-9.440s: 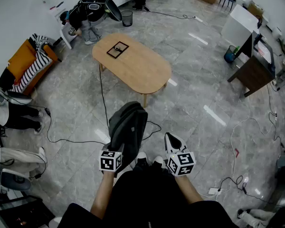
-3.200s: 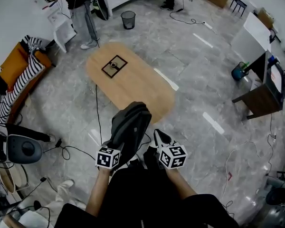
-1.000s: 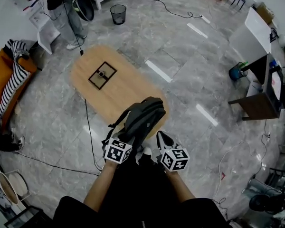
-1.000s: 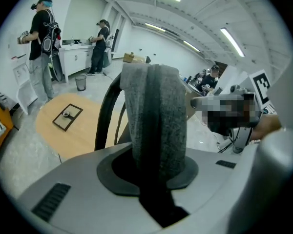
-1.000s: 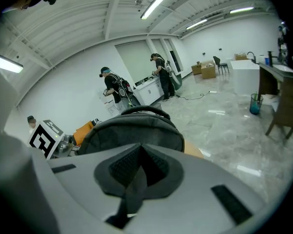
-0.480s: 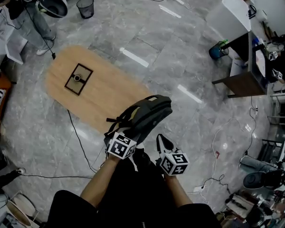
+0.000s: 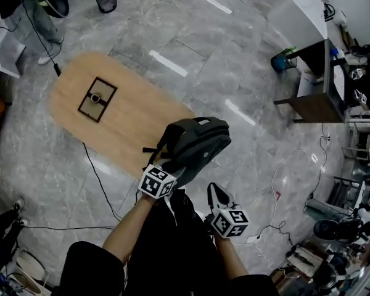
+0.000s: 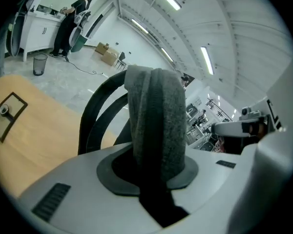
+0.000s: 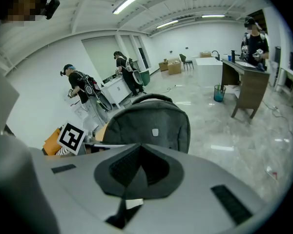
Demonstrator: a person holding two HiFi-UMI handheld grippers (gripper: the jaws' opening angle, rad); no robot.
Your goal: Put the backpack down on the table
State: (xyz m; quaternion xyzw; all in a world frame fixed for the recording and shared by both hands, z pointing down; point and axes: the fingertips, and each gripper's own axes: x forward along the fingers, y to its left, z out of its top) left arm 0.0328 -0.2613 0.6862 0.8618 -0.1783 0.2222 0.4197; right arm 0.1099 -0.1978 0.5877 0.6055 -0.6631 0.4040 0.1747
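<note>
Wooden table (image 7: 126, 125), backpack strap (image 8: 154, 111) pinched in left claw (image 8: 154, 172), right claw (image 9: 139, 168) closed

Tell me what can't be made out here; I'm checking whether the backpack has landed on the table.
- Head view: the backpack hides with its own bulk whether it touches the table.
- Left gripper view: the strap in the left hand-held gripper blocks the backpack's body.
- Head view: the small object on the table is too small to identify.
</note>
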